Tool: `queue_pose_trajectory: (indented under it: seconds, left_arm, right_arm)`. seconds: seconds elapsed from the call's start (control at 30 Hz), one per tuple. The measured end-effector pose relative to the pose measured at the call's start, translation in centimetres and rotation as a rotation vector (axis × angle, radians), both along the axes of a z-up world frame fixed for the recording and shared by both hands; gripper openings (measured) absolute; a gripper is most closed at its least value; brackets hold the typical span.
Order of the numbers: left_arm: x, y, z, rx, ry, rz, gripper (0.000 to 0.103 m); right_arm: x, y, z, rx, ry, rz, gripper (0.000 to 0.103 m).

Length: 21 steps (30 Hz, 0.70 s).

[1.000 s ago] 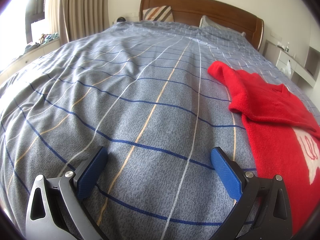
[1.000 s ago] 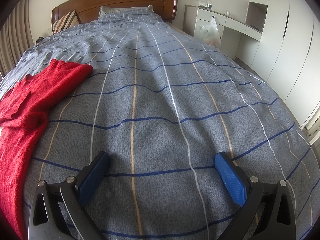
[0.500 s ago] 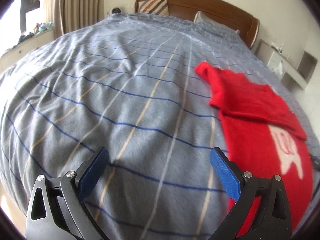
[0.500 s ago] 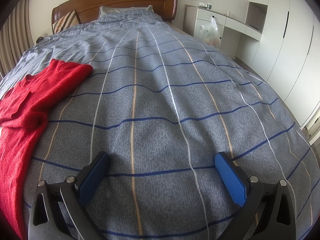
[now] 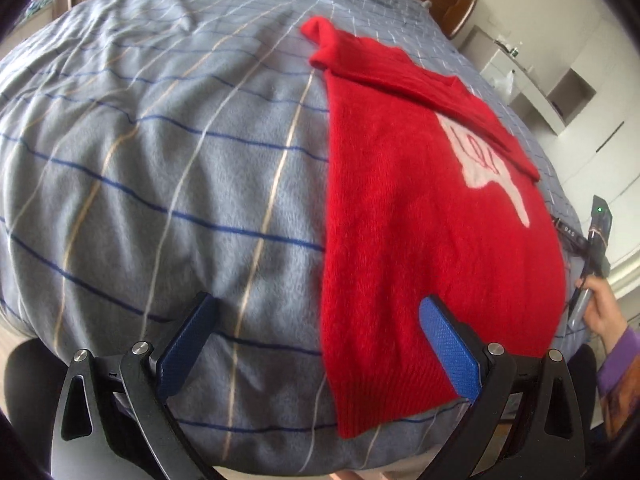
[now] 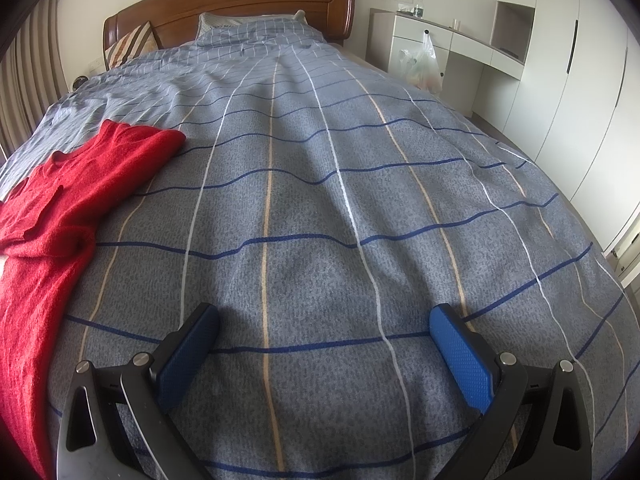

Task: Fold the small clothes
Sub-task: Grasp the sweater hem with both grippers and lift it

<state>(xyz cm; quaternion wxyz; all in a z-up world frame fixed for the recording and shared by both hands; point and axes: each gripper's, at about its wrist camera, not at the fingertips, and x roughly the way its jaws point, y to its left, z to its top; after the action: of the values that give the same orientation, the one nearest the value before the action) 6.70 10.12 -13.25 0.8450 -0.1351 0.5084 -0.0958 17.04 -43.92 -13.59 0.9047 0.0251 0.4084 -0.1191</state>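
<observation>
1. Sweater [image 5: 424,216]: red knit with a white motif on the chest, lying flat on the bed cover [image 5: 168,168]; one sleeve is folded across the upper body. Its hem reaches the near edge of the bed. In the right wrist view the same sweater [image 6: 52,216] lies at the far left of the frame.
2. Left gripper [image 5: 320,344]: I hold it with the jaws spread wide and nothing between them. It hangs above the near edge of the bed; the sweater's left side edge and hem sit between the two blue pads [image 5: 448,352], seen from above. I cannot tell whether either pad touches the cloth.
3. Right gripper [image 6: 324,352]: likewise released, jaws wide apart and empty, low over bare bed cover [image 6: 320,220], well apart from the sweater.
4. Bed cover: grey-blue with a grid of dark blue, white and tan lines, lightly wrinkled.
5. Hand [image 5: 600,308]: at the right edge of the left wrist view, with a purple sleeve [image 5: 620,356], gripping the handle of the other tool.
6. Headboard [image 6: 240,4]: brown wood, at the far end, with pillows against it.
7. Cabinets [image 6: 560,80]: white, along the right wall, with a plastic bag [image 6: 426,64] hanging at the desk.
</observation>
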Motion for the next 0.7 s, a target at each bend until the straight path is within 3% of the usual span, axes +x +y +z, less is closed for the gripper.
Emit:
queue_pose_trajectory:
  seconds: [0.1,0.2,0.3,0.37,0.43,0.5,0.53,0.63,0.7]
  left_arm:
    - [-0.8,-1.0,-0.1,0.013,0.014,-0.023,0.101]
    - [-1.7,-0.9,-0.3,-0.052,0.041,-0.022,0.101]
    - [-2.5,-1.0,-0.8,-0.111,0.083,-0.034,0.101]
    - [-2.8,-1.5,-1.1,-0.133,0.108,-0.055,0.098]
    - [-3.1,-2.2,-1.4,-0.125,0.133,-0.077,0.083]
    - [-3.2,-3.0,-1.9,-0.102,0.166,-0.104,0.058]
    - [-3.4,-3.3,-2.0,-0.097,0.176,-0.118,0.054]
    - [-3.6,-3.4,-2.0,-0.073,0.186,-0.128,0.036]
    - [-3.5,-3.3,-2.1,-0.086,0.202,-0.122,0.015]
  right_arm:
    - [0.4,0.1,0.3,-0.006,0.025,0.072,0.103]
    - [-1.9,0.7,2.0,0.063,-0.029,0.206,0.103]
    - [-7.4,2.7,4.3,0.299,-0.062,0.405,0.103]
    - [-11.5,4.9,4.5,0.485,-0.011,0.529,0.103]
    - [-15.3,7.5,3.6,0.572,0.072,0.59,0.101]
    - [-17.9,9.4,2.0,0.609,0.146,0.584,0.09]
    - [-18.7,10.1,1.1,0.642,0.166,0.578,0.079]
    - [-19.1,11.4,-1.1,0.668,0.209,0.534,0.071]
    - [-18.2,11.7,-2.3,0.719,0.227,0.504,0.064]
